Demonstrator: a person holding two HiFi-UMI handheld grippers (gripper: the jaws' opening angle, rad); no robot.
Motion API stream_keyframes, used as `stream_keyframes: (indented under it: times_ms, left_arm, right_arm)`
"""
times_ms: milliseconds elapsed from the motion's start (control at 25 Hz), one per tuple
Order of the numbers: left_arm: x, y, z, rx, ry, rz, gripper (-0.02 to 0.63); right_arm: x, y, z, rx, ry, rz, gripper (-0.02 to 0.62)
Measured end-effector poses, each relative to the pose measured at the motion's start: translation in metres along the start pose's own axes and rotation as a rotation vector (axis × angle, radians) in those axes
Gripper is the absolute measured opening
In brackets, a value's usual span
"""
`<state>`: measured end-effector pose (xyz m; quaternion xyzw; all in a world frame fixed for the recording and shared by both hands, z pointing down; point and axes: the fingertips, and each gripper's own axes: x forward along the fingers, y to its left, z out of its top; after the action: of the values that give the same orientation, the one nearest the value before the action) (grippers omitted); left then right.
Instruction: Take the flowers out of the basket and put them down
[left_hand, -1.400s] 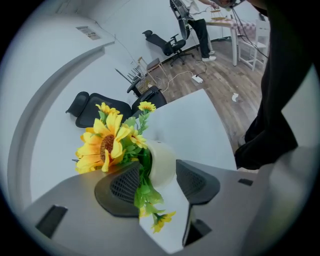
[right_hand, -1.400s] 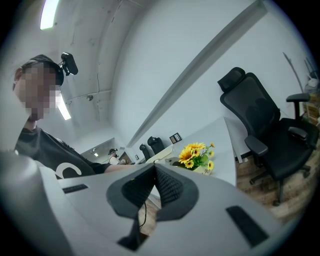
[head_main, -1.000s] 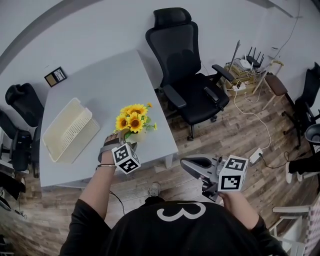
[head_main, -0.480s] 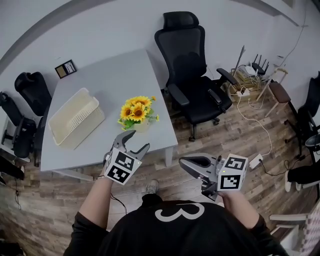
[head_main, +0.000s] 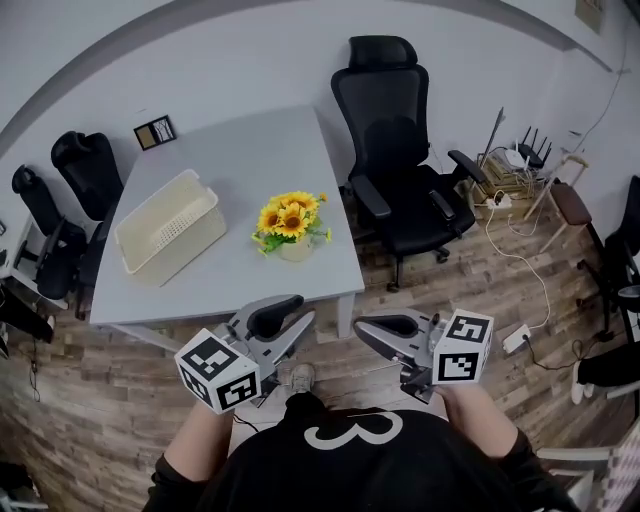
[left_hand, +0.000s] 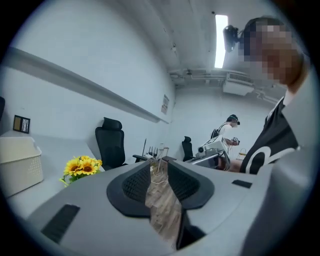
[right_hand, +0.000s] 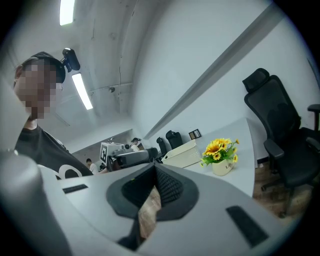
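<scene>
A bunch of yellow sunflowers (head_main: 292, 215) stands upright in a small cream pot (head_main: 296, 250) near the front right of the grey table (head_main: 230, 150). The cream basket (head_main: 170, 225) sits to their left, apart from them. My left gripper (head_main: 302, 308) hovers off the table's front edge, close to my body; its jaws are closing, with a narrow gap and nothing between them. My right gripper (head_main: 360, 326) is beside it, shut and empty. The left gripper view shows the flowers (left_hand: 82, 166) and basket (left_hand: 17, 167) far off; the right gripper view also shows the flowers (right_hand: 220, 146).
A black office chair (head_main: 400, 160) stands right of the table, and more black chairs (head_main: 60, 190) are at its left. A small picture frame (head_main: 155, 131) lies at the table's far corner. Cables and a power strip (head_main: 515, 338) lie on the wooden floor at the right.
My left gripper has pulled back from the flowers, off the table towards my body, and its jaws have narrowed. The flowers stay on the table. The right gripper has hardly moved.
</scene>
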<state>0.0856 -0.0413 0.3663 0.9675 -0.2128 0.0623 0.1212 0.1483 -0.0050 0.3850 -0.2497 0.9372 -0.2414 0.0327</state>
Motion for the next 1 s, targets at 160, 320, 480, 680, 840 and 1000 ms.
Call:
stream_keyframes:
  times_ms: [160, 320, 480, 680, 840, 1000]
  left_arm:
    - [-0.018, -0.026, 0.006, 0.003, -0.031, -0.049, 0.041]
    - [-0.029, -0.042, 0.003, -0.043, -0.051, -0.093, 0.014]
    - [-0.04, -0.036, 0.006, -0.088, -0.066, -0.091, 0.012]
    - [-0.043, -0.035, 0.006, -0.106, -0.064, -0.081, 0.012]
    - [-0.04, -0.039, 0.004, -0.11, -0.064, -0.105, 0.012]
    - [-0.038, -0.041, 0.004, -0.096, -0.063, -0.115, 0.012]
  right_arm:
    - [0.01, 0.013, 0.003, -0.023, 0.008, 0.039, 0.008]
    - [0.016, 0.024, 0.0, -0.033, 0.018, 0.071, 0.008]
    - [0.024, 0.031, -0.001, -0.057, 0.032, 0.094, 0.008]
    - [0.031, 0.041, 0.004, -0.089, 0.033, 0.13, 0.008]
    - [0.031, 0.048, 0.009, -0.089, 0.009, 0.168, 0.006]
    - [0.03, 0.045, 0.009, -0.097, 0.007, 0.159, 0.006]
